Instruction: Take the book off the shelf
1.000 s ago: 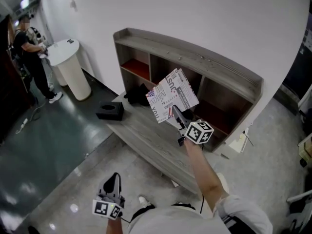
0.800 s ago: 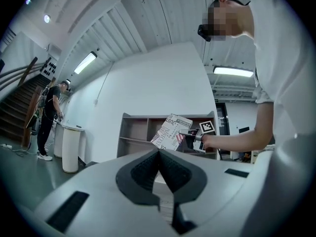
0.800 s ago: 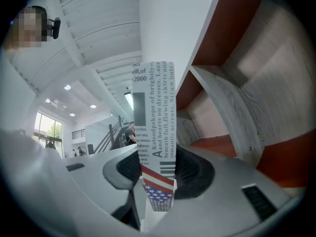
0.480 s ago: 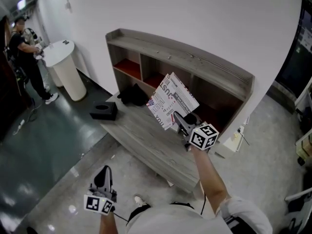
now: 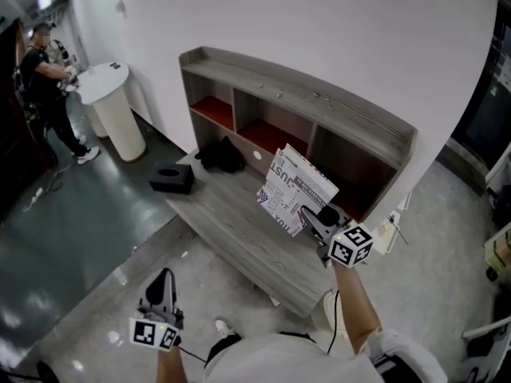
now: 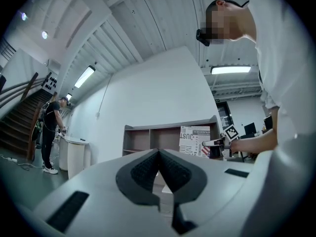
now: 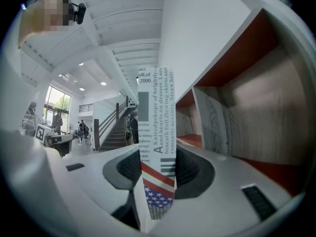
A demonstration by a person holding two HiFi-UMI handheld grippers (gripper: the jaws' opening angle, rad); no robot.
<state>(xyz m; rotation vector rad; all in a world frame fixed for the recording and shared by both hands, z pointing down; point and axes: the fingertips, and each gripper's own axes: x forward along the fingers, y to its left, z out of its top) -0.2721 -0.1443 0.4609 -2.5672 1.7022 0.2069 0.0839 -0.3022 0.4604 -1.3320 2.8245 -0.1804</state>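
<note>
The grey wooden shelf point(image 5: 239, 228) carries a black box point(image 5: 171, 179) and a dark bundle point(image 5: 219, 156) on its ledge.

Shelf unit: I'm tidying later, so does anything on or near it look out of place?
The book is off the shelf, tilted in mid-air and clamped in the right gripper. A dark bundle lies heaped on the bench before the left compartments. Nothing looks spilled or damaged.
</note>
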